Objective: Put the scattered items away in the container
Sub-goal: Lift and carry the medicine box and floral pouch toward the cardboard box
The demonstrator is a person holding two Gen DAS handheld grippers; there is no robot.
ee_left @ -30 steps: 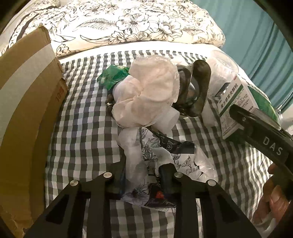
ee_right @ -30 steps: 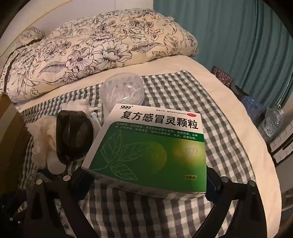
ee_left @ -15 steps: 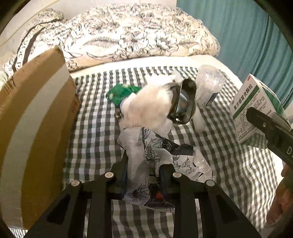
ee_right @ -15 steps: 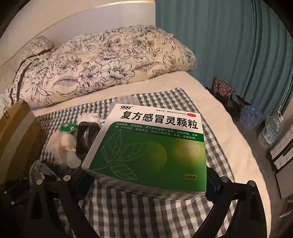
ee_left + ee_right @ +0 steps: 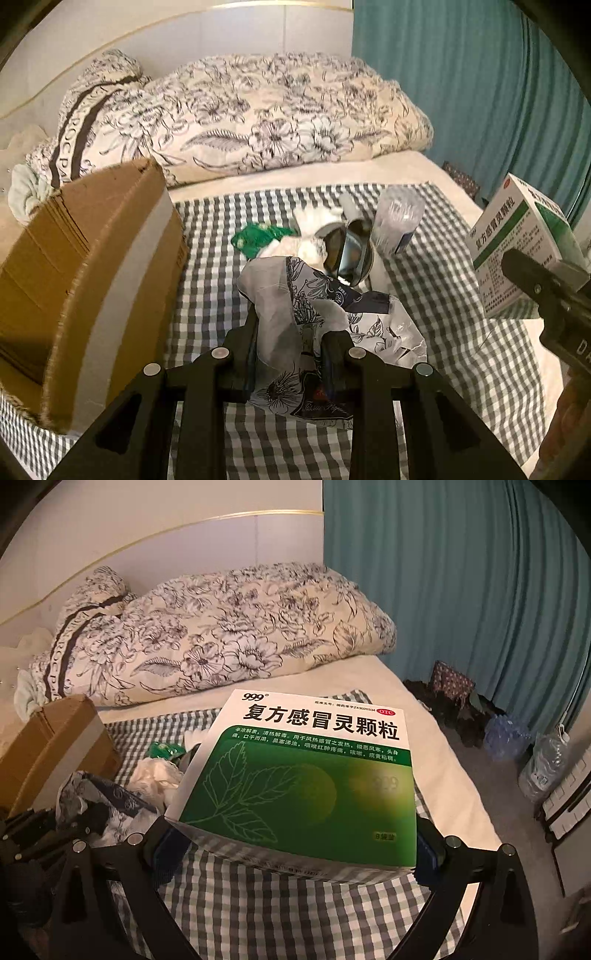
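My left gripper [image 5: 291, 350] is shut on a floral tissue packet [image 5: 317, 314], held above the checked cloth. My right gripper [image 5: 295, 843] is shut on a green and white medicine box [image 5: 306, 775], gripped at its two sides; that medicine box [image 5: 517, 240] also shows at the right of the left wrist view. The brown cardboard box [image 5: 85, 266] stands at the left, its inside hidden. On the cloth beyond lie white crumpled tissue [image 5: 314, 229], a green sachet [image 5: 258, 236], dark goggles [image 5: 351, 254] and a clear plastic tub [image 5: 397, 221].
A floral quilt [image 5: 258, 122] is heaped at the head of the bed. A teal curtain [image 5: 461, 590] hangs at the right. On the floor beside the bed stand water bottles [image 5: 543, 768] and dark bags [image 5: 454, 698]. The checked cloth [image 5: 443, 295] covers the mattress.
Both grippers have risen with their loads and tilted up, so the headboard and curtain show more. The items on the cloth look smaller and farther away.
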